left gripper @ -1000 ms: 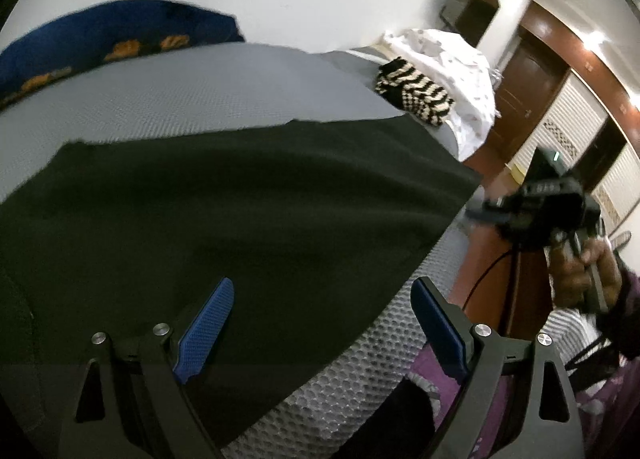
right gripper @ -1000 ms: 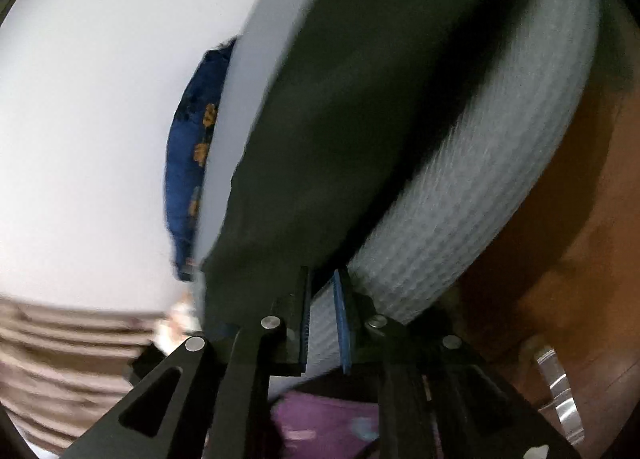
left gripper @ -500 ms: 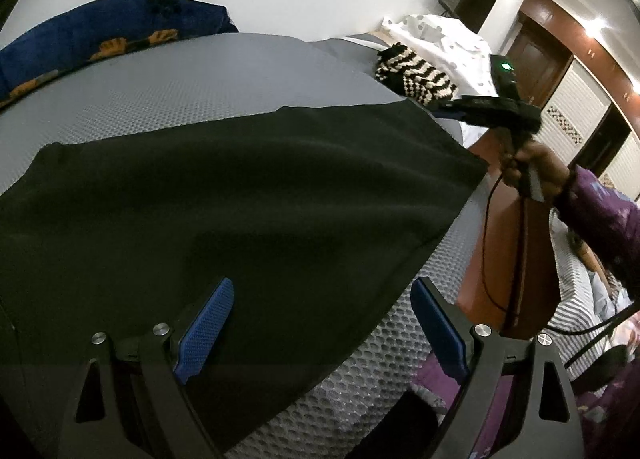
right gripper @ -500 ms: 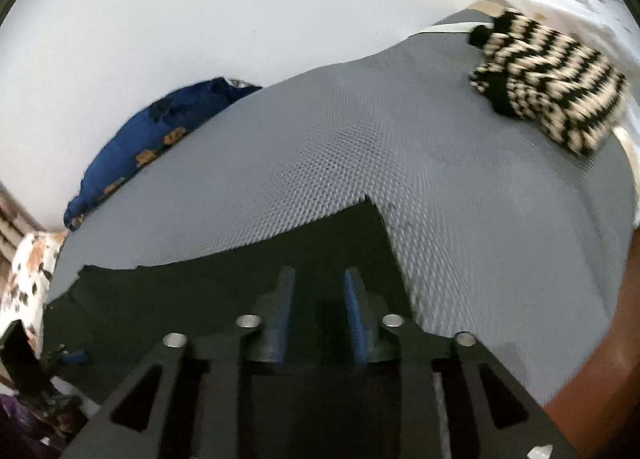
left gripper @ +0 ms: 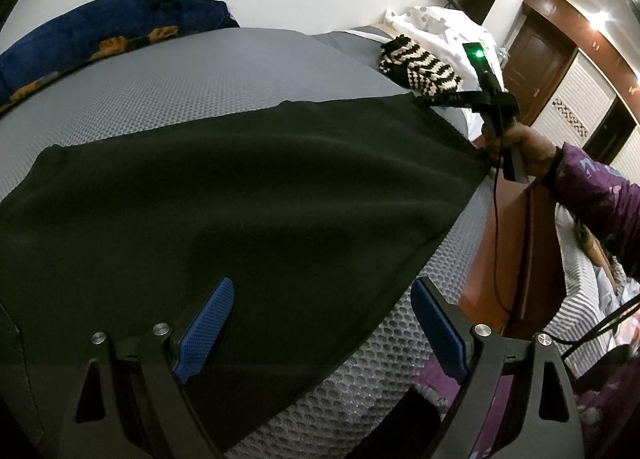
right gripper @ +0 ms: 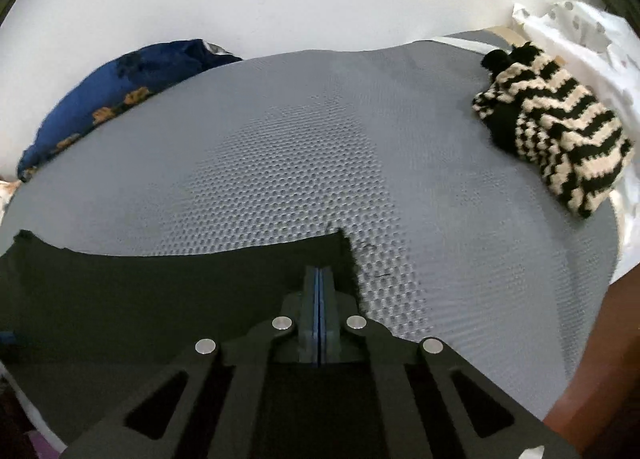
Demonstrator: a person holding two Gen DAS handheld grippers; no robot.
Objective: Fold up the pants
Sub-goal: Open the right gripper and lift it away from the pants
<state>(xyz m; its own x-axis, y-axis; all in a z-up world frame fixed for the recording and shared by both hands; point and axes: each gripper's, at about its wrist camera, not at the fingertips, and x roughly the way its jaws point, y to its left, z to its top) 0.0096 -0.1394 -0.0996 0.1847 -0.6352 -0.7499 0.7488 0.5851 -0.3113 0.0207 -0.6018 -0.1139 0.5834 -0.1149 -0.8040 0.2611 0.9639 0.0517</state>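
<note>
Now the right gripper (right gripper: pixel 319 279) is pinching its fingers together at the pants' (left gripper: pixel 240 199) far corner on the mattress (right gripper: pixel 300 147), while the left gripper (left gripper: pixel 320 323) is hovering, fingers apart, over the near edge.

Two close wrist views angled down, both over the grey mattress (left gripper: pixel 200 99).

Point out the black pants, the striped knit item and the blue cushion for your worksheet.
black pants (left gripper: pixel 248 195), left wrist view, middle of the spread fabric
striped knit item (right gripper: pixel 560 139), right wrist view, centre of its striped body
blue cushion (left gripper: pixel 108 29), left wrist view, its upper face
</note>
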